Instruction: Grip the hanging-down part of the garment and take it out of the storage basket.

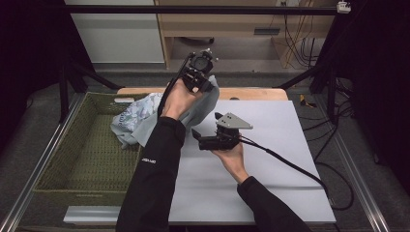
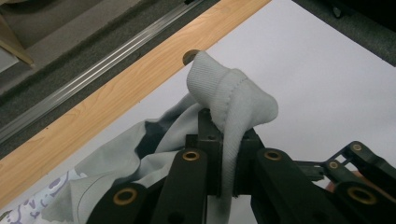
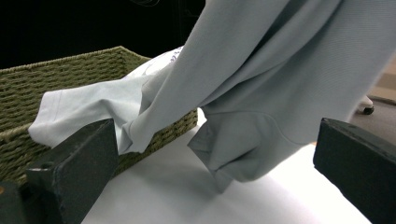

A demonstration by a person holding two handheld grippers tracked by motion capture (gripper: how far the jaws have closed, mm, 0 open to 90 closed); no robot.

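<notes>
Tightly pinched grey shirt [image 2: 233, 107] between left fingers [image 2: 187, 186]; right fingers [image 3: 74, 168] wide apart.

A lab-like recording bay: black curtains and metal rails surround the white-topped desk [image 1: 270, 159], with loose cables [image 1: 295, 43] hanging behind it.

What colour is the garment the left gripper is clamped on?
Pale grey-blue garment, plain where gripped; clearest in the right gripper view.

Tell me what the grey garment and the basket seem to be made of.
Grey garment: apparently soft knit fabric, matte; fine ribbed weave and a stitched hem show where the left gripper pinches it. Basket: seemingly woven olive-green fibre, perhaps seagrass or paper cord; plaited strands visible.
</notes>
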